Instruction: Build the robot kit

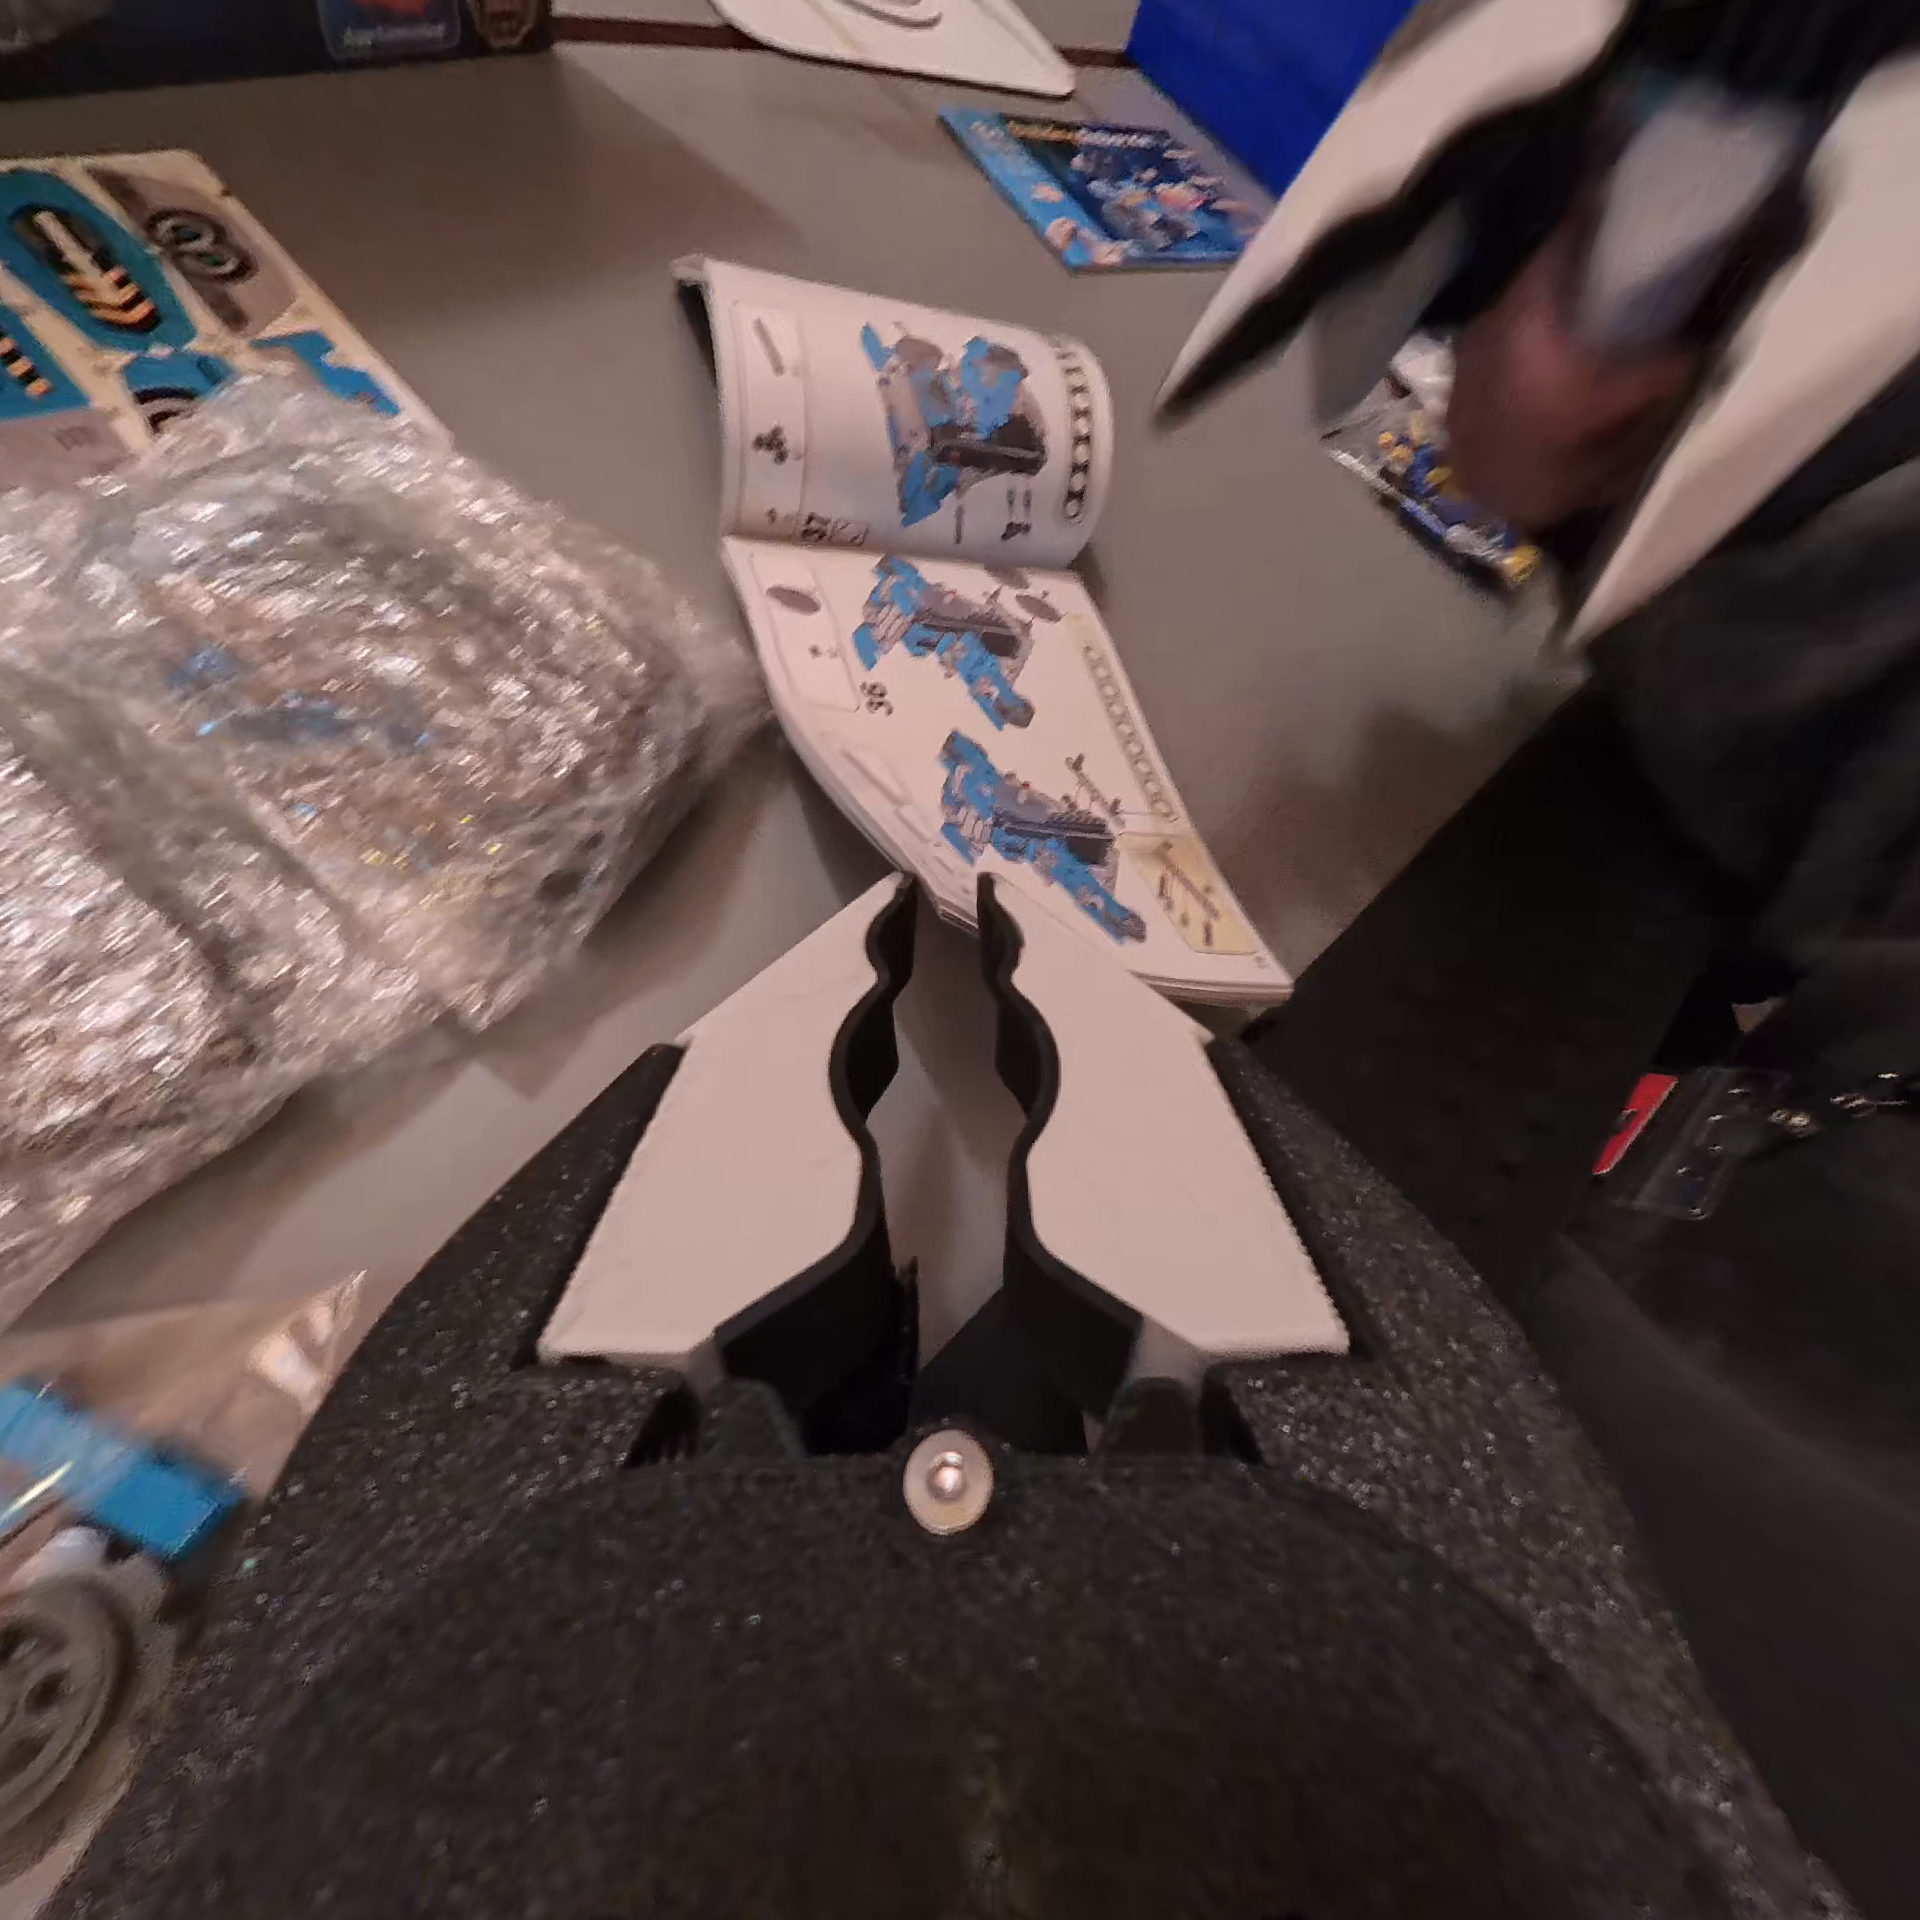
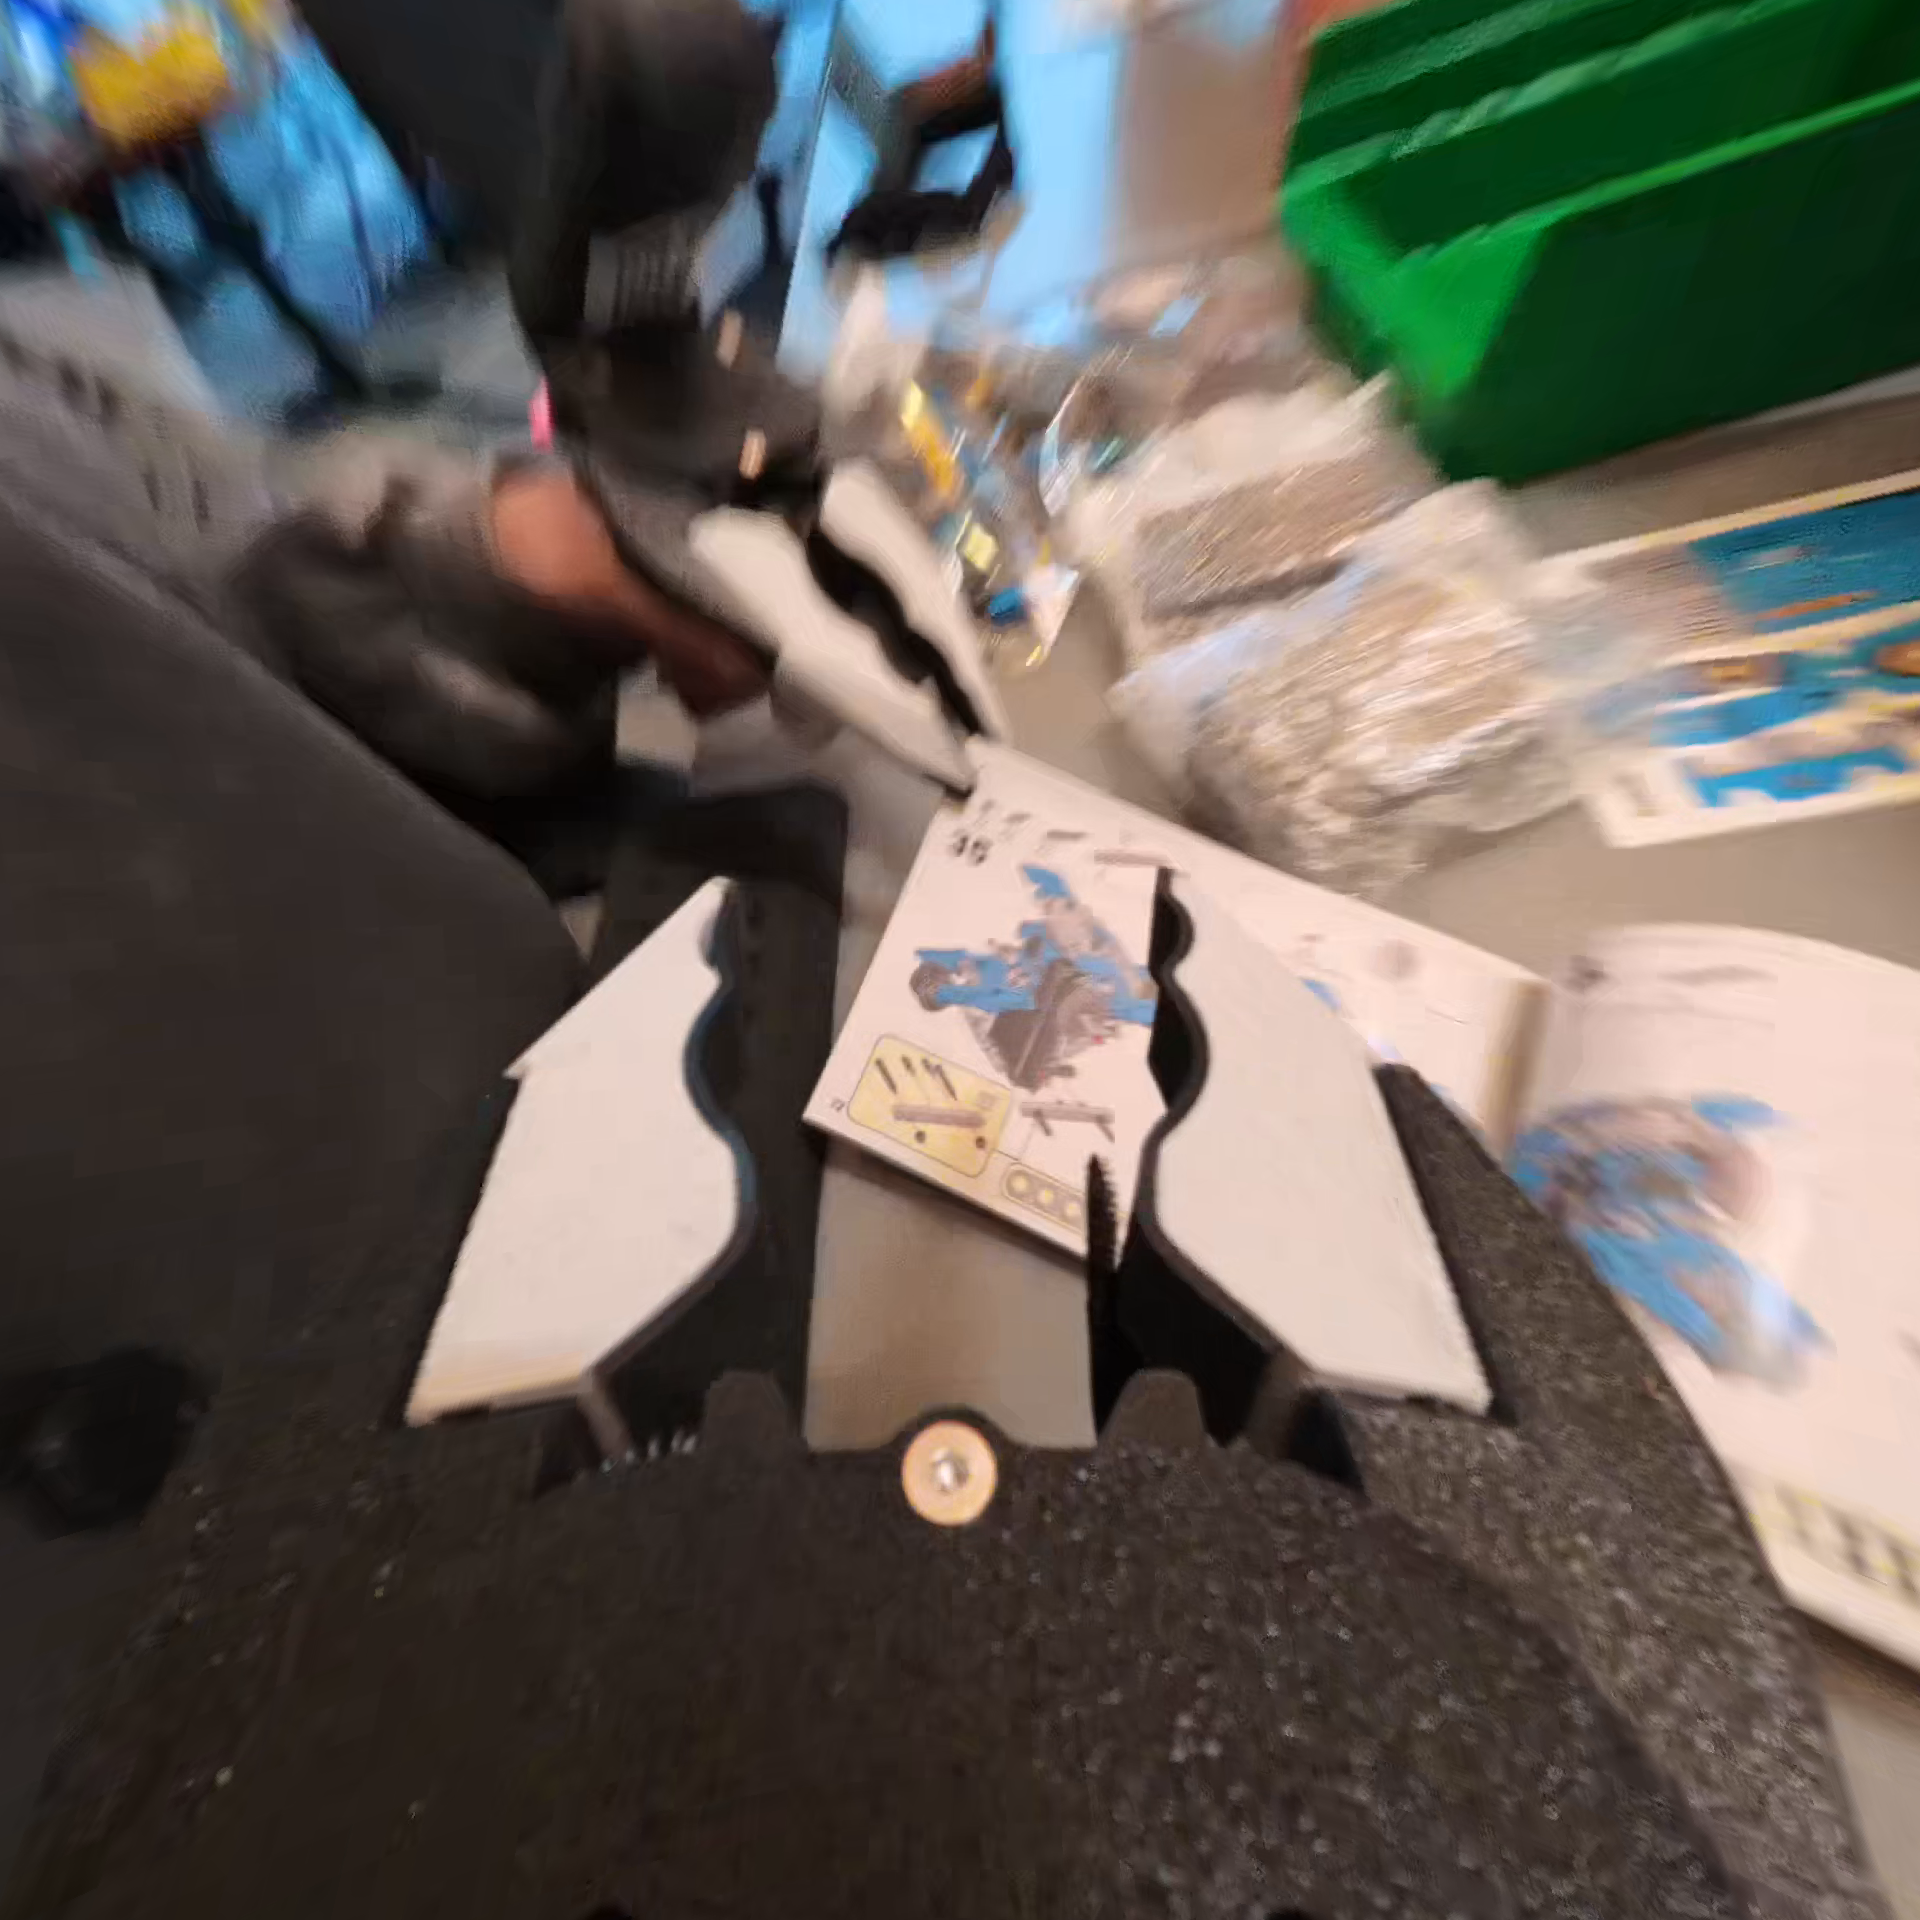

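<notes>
While the instruction booklet [image 1: 935, 623] is lying open on the grey table [image 1: 520, 260], we are holding the left gripper [image 1: 945, 883] right at its near corner. The jaws are narrowly parted and nothing is between them; the tips are hovering just at the page edge, and contact is hard to call. The booklet's spine is running crosswise to this gripper, with the pages stretching straight ahead.

We are keeping the right gripper [image 2: 940, 883] released, jaws wide apart, over another corner of the booklet [image 2: 997, 1018]; that corner is showing between the fingers, but the view is blurred, so we cannot say if it is touching. From the left wrist view the right gripper [image 1: 1403, 353] is hanging above and to the right of the booklet.

Left of the booklet a clear bag of parts [image 1: 312, 675] is almost touching its edge. A sticker sheet [image 1: 135, 301] is lying beyond that bag. A small blue leaflet [image 1: 1101, 187] is sitting past the booklet's far end. Green bins [image 2: 1610, 208] are standing well behind the booklet. A blue toy vehicle with a grey wheel [image 1: 73, 1558] is sitting near-left.

Both grippers are about equally near the booklet; the left looks closer to its edge.
</notes>
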A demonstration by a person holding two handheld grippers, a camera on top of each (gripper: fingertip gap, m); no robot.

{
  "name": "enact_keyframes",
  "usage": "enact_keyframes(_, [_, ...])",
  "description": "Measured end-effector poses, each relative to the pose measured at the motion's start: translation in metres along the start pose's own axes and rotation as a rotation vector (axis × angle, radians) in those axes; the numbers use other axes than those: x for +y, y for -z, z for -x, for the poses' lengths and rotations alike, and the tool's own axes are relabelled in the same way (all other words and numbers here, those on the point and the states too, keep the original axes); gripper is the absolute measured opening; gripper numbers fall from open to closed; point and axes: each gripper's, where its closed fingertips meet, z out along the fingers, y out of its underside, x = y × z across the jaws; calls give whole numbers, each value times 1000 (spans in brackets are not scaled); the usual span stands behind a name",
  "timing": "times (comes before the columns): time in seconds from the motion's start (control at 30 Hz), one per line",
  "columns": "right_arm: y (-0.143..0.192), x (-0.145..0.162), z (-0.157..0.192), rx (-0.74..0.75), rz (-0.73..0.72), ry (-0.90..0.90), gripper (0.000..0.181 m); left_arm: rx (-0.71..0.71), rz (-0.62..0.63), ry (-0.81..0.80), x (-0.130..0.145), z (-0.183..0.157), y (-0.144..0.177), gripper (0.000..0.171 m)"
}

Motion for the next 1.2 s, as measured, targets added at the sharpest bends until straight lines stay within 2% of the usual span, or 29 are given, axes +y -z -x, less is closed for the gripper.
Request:
enact_keyframes(0.03, [-20, 13, 2, 23, 61, 84, 69, 29, -10, -2, -4, -6, -3, 10])
enact_keyframes(0.1, [-46, 19, 3, 64, 50, 219, 74, 66, -19, -31, -10, -17, -7, 10])
enact_keyframes(0.13, [-52, 17, 7, 39, 29, 245, 70, 69, -18, -58, -13, -19, -8, 10])
enact_keyframes(0.23, [-54, 6, 3, 3, 25, 284, 78, 72, 6, -159, -20, -25, -6, 10])
enact_keyframes(0.3, [-56, 6, -7, 4, 85, 318, 79, 67, 17, -213, -26, -26, -3, 9])
enact_keyframes(0.37, [-60, 8, -9, -17, 128, 359, 62, 64, 13, -231, -32, -25, -2, 9])
enact_keyframes(0.43, [-65, 10, -16, 7, 160, 429, 55, 48, 44, -246, -29, -19, -3, 8])
enact_keyframes(0.57, [-70, 19, -15, -7, 219, 492, 53, 45, 97, -290, -18, -17, -5, 8])
enact_keyframes(0.73, [-67, 26, -16, 67, 277, 593, 47, 52, 109, -280, -11, -15, -12, 8])
enact_keyframes(0.83, [-64, 30, -20, 76, 256, 545, 44, 80, 107, -218, -6, -15, -17, 13])
enact_keyframes(0.93, [-57, 33, -33, 96, 233, 463, 40, 97, 132, -150, 4, -9, -22, 27])
enact_keyframes(1.07, [-44, 24, -42, 86, 144, 382, 38, 148, 117, -75, 5, -9, -30, 29])
enact_keyframes(1.2, [-25, 21, -55, 82, 105, 304, 38, 112, 140, -73, 5, -1, -36, 29])
